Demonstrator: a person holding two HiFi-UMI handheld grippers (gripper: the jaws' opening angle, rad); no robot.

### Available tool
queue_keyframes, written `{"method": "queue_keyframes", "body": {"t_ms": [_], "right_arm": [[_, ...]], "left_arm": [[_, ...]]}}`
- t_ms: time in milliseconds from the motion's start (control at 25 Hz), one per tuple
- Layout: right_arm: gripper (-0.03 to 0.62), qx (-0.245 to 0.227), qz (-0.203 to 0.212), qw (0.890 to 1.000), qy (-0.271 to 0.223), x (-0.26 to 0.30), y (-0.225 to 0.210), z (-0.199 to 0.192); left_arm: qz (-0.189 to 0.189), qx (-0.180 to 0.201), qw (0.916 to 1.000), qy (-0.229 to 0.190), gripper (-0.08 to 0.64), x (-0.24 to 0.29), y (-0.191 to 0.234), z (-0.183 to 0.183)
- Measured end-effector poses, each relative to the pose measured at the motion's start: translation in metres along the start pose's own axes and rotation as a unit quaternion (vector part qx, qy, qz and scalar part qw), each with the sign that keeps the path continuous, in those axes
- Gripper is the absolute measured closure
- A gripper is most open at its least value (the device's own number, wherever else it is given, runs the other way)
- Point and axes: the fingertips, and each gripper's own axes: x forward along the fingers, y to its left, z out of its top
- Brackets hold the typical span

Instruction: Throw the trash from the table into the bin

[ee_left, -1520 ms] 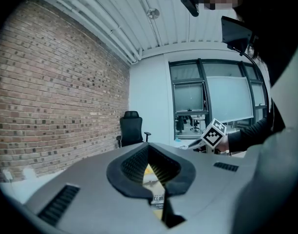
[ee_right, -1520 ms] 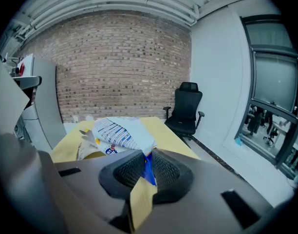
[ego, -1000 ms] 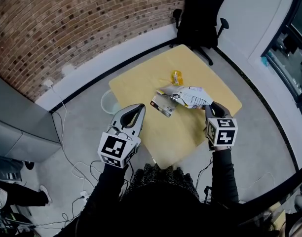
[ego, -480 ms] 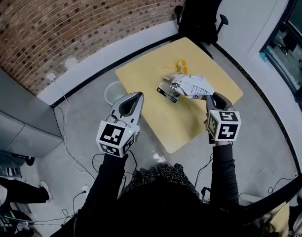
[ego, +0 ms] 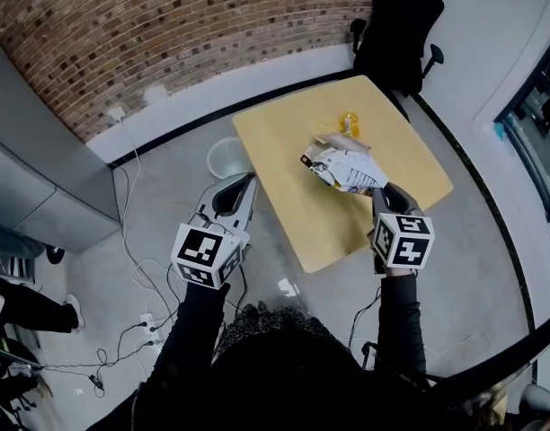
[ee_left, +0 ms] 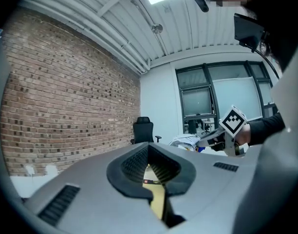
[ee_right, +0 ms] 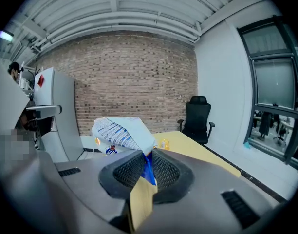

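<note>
My right gripper (ego: pixel 380 192) is shut on a crumpled white bag with blue print (ego: pixel 347 166), held just above the yellow table (ego: pixel 284 133); in the right gripper view the bag (ee_right: pixel 121 130) sticks up out of the closed jaws (ee_right: pixel 148 156). A yellow wrapper (ego: pixel 349 123) lies farther back on the table, and a small dark packet (ego: pixel 310 161) shows at the bag's left edge. The white bin (ego: pixel 224 156) stands on the floor at the table's left corner. My left gripper (ego: pixel 244 181) hovers shut and empty between the bin and the table edge.
A black office chair (ego: pixel 399 25) stands behind the table by the white wall. Cables and a power strip (ego: pixel 146 318) trail over the grey floor at left, near a grey cabinet (ego: pixel 32 187). A small white scrap (ego: pixel 285 287) lies on the floor by the table's near corner.
The left gripper has drifted off the table edge to the left, closer to the bin. The right gripper still carries the bag and has shifted a little with it. The view has swung left.
</note>
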Motion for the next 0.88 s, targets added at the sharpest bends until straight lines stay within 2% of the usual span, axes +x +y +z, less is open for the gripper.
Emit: {"method": "queue_keyframes", "body": {"t_ms": [280, 520, 720, 880], "right_arm": [[0.537, -0.018, 0.044, 0.999, -0.005, 0.002, 0.021, 0.001], [0.537, -0.033, 0.08, 0.996, -0.006, 0.015, 0.066, -0.002], [0.537, -0.036, 0.069, 0.997, -0.019, 0.031, 0.088, 0.016], [0.537, -0.028, 0.055, 0.998, -0.022, 0.051, 0.12, 0.028]], "left_arm": [[0.049, -0.009, 0.9987, 0.013, 0.563, -0.039, 0.0, -0.011], [0.091, -0.009, 0.9957, 0.011, 0.563, -0.072, 0.022, -0.025], [0.095, -0.009, 0.9954, -0.006, 0.564, -0.08, 0.06, -0.024], [0.09, -0.006, 0.9959, -0.013, 0.563, -0.091, 0.107, -0.022]]}}
